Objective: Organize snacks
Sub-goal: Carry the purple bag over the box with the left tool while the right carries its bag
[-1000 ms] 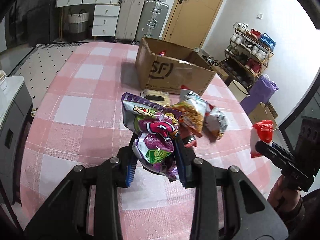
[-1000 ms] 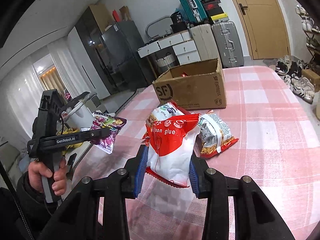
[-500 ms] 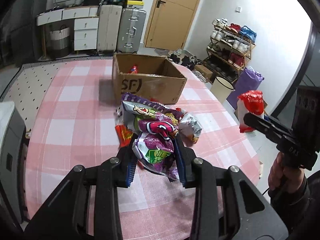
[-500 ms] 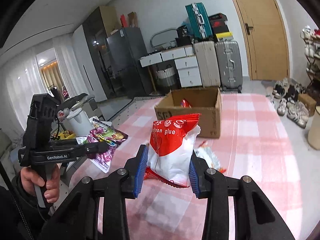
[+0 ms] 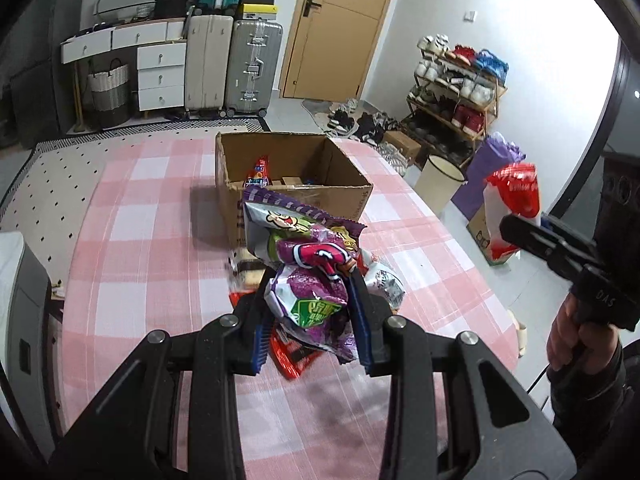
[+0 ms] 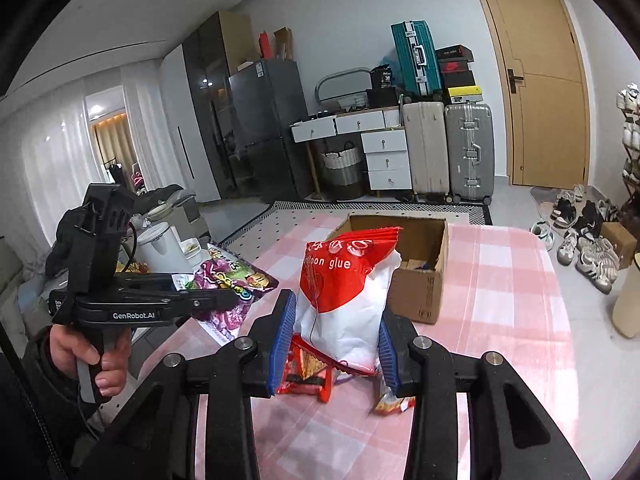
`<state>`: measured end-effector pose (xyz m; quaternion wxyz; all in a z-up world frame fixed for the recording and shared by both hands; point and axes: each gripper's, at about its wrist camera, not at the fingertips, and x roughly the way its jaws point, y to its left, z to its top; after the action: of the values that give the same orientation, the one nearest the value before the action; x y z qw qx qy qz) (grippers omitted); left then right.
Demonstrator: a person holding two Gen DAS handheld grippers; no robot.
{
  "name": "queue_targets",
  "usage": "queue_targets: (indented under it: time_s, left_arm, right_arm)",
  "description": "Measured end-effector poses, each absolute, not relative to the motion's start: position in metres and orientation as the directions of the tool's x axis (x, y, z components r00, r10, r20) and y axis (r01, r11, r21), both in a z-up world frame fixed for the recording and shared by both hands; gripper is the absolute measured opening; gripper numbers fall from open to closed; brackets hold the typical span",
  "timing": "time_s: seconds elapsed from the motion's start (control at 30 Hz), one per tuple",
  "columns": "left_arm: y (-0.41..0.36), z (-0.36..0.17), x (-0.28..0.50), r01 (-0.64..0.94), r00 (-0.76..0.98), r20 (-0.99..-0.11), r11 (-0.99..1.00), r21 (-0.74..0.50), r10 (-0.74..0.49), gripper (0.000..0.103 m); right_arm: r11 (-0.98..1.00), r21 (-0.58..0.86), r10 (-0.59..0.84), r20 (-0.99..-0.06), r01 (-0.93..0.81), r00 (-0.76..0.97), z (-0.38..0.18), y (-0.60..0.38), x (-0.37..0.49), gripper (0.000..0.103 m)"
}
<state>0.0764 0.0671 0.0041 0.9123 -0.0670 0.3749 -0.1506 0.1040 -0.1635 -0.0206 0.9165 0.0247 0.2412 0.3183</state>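
The left hand-held gripper (image 5: pixel 310 312) clamps a crinkled purple foil snack bag (image 5: pixel 304 276); the right hand-held gripper (image 6: pixel 334 344) clamps a red-and-white plastic bag (image 6: pixel 344 292), above the pink checked table (image 5: pixel 152 240).

The purple snack bag (image 5: pixel 308 280) covers most of the loose packets (image 5: pixel 380 280) lying on the table (image 5: pixel 152 264) behind it, so can't read any of them. The red and white bag (image 6: pixel 344 292) blocks the near corner of the cardboard box (image 6: pixel 420 280), and its label is cut down to "lloon glue". Inside the box there's maybe a red packet (image 5: pixel 259 172), the rest too small to tell.
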Motion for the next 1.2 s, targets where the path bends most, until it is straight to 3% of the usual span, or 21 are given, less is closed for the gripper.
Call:
queue_targets:
  time_s: [0.27, 0.8, 1.2]
  left_arm:
    - [0.067, 0.013, 0.130, 0.203, 0.664, -0.673, 0.945, -0.256, -0.324, 0.031]
    - [0.045, 0.049, 0.261, 0.189, 0.671, -0.694, 0.965, -0.182, -0.262, 0.031]
    - [0.039, 0.020, 0.348, 0.174, 0.634, -0.726, 0.963, -0.203, -0.268, 0.031]
  right_arm:
    - [0.798, 0.149, 0.583, -0.437, -0.585, 0.685, -0.001, -0.153, 0.145, 0.038]
    - [0.790, 0.130, 0.583, -0.459, -0.599, 0.670, 0.027, -0.126, 0.257, 0.038]
    - [0.807, 0.125, 0.551, -0.514, -0.577, 0.658, 0.009, -0.104, 0.340, 0.038]
